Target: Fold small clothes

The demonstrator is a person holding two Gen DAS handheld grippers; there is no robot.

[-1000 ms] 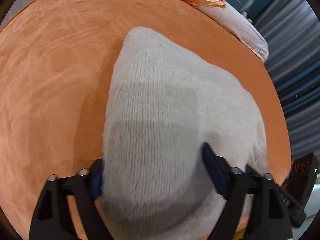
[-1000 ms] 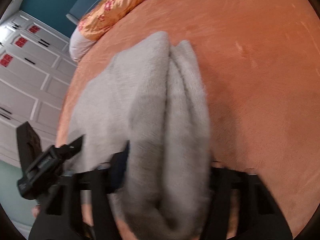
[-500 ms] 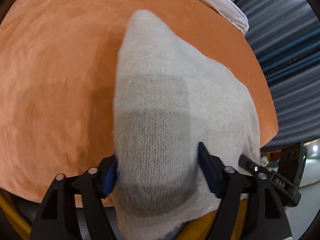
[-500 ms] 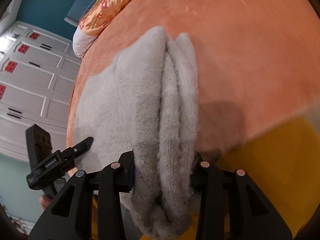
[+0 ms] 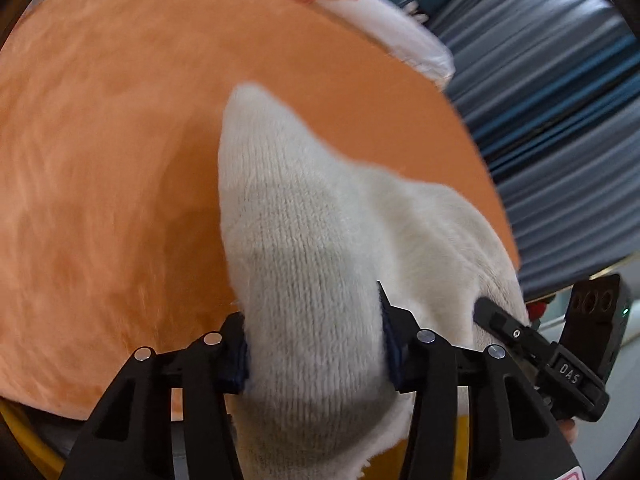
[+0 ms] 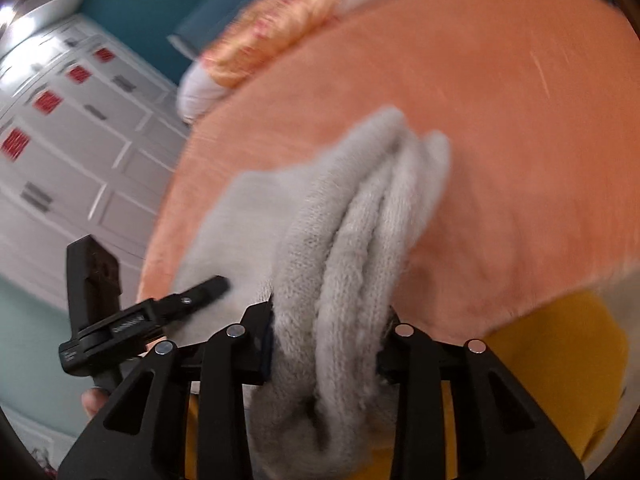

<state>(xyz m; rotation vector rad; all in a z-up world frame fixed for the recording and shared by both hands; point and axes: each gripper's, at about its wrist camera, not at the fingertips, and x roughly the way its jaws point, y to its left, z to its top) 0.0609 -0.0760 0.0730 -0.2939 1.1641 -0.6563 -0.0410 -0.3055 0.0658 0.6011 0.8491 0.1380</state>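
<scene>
Left gripper (image 5: 314, 344): jaws just closed in, clamped on cream knit garment (image 5: 304, 216).
Right gripper (image 6: 326, 340): jaws just narrowed, clamped on bunched folds.
Beyond fingers: orange bedcover (image 5: 104, 152).

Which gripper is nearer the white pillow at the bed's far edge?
Cannot tell: both grippers clamp the cream knit garment at the near edge. Left gripper and right gripper both sit far from the white pillow.
</scene>
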